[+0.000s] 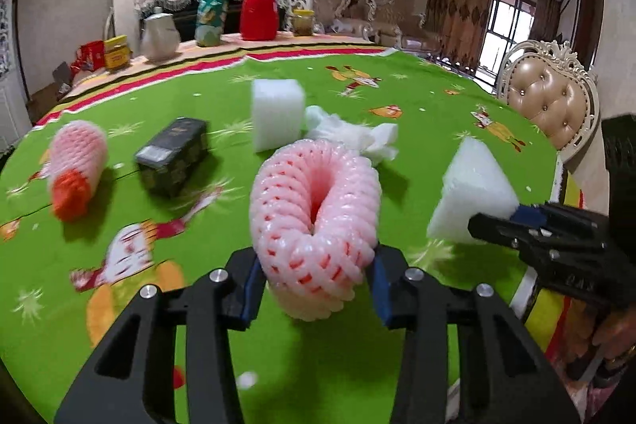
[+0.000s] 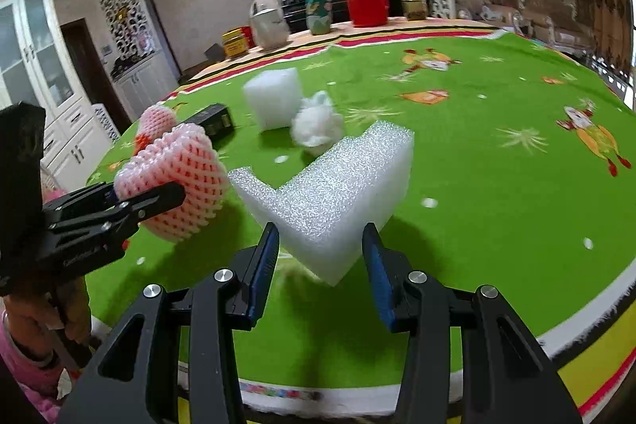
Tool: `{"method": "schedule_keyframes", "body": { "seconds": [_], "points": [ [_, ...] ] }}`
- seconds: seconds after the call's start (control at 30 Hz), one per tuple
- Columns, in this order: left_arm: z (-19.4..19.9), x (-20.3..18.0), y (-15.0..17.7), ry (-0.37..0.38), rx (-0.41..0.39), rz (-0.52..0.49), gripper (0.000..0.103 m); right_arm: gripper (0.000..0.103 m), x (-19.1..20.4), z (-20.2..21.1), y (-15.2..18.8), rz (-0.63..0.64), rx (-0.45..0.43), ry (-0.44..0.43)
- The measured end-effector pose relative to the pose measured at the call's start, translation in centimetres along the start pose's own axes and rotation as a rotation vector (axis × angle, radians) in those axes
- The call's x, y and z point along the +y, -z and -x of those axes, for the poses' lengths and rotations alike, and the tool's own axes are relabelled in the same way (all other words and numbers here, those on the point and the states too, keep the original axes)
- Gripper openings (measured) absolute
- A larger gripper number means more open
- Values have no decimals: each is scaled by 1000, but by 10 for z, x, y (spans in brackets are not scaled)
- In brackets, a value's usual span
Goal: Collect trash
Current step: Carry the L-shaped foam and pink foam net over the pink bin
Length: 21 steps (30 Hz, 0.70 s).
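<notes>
A pink foam fruit net (image 1: 314,201) hangs just above the green tablecloth (image 1: 417,114), and my left gripper (image 1: 316,265) is shut on its lower part, blue pads pressing both sides. The right wrist view has the same net (image 2: 179,181) and left gripper (image 2: 147,193) at the left. My right gripper (image 2: 322,245) is shut on an L-shaped white foam piece (image 2: 338,185) raised off the cloth; that piece (image 1: 469,197) and the right gripper (image 1: 497,221) show at the right of the left wrist view. On the table lie a white foam cube (image 1: 276,114), crumpled tissue (image 1: 349,132), a dark box (image 1: 173,155) and a second pink net (image 1: 75,165) with something orange inside.
Along the table's far edge stand a red thermos (image 1: 258,8), a white teapot (image 1: 159,32), a green bag (image 1: 210,14) and jars. A padded chair (image 1: 548,98) stands at the right. A person's hand and pink sleeve (image 2: 24,356) are at the near left edge.
</notes>
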<state>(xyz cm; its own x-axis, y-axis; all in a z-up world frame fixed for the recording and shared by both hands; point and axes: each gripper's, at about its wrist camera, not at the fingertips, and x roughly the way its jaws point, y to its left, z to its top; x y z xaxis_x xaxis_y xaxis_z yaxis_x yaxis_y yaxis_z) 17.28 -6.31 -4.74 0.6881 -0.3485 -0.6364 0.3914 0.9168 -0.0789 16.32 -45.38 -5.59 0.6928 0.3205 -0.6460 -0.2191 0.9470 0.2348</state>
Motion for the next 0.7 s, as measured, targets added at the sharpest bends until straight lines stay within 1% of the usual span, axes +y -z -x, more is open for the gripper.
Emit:
{"method": "schedule_keyframes", "body": {
  "seconds": [0.2,0.33,0.47,0.7],
  "points": [
    [31,37,22,-34,-29,44,43,42,40,-12,-3,67,9,-47],
    [50,57,36,-75,-48,54,43,42,67,-25,-5,105,26,-82],
    [69,85,49,-111,-58,101,43,42,98,-39,-7,143,47,-135],
    [111,130,64,-196,-111,164,43,42,155,-54,-10,236,64,-221]
  ]
}}
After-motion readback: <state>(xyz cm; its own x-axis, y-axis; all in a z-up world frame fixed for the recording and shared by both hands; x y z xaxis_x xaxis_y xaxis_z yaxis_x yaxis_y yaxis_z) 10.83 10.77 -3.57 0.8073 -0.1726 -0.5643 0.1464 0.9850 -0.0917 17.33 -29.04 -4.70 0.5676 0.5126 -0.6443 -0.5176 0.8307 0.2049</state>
